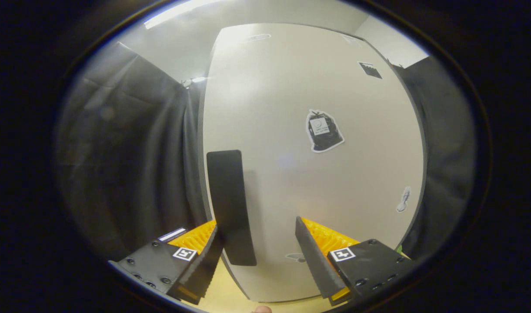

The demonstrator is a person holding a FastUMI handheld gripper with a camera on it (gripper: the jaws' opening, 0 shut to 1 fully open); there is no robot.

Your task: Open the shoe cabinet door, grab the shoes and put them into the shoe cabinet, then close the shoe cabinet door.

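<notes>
- Nearest the camera are the tongs [265,256], released, with a wide gap between the 2 fingers and nothing pressed between them.
- Just ahead of the left finger stands a flat, black, upright rectangular handle [230,206]. It sits on the left edge of the door, and the left finger's tip is at its lower end; whether the 2 touch I cannot tell.
- The tall, smooth, off-white cabinet door [300,130] stands close in front and looks shut or nearly so. It carries a black-and-white sticker [324,131] and a small black square sticker [370,70] higher up.
- A pale wooden floor or base [230,295] shows below the fingers; dark cloth [130,165] hangs on either side of the cabinet.
- The shoes are not to be seen from here, so I judge the task to be at its opening step, with the door not yet pulled.
- Risk: only 1 finger is by the handle, and the other faces bare door. Closing now could pinch nothing or slip off the handle's thin edge.
- Risk: a straight pull, ignoring the hinge arc, could twist the tongs off.
</notes>
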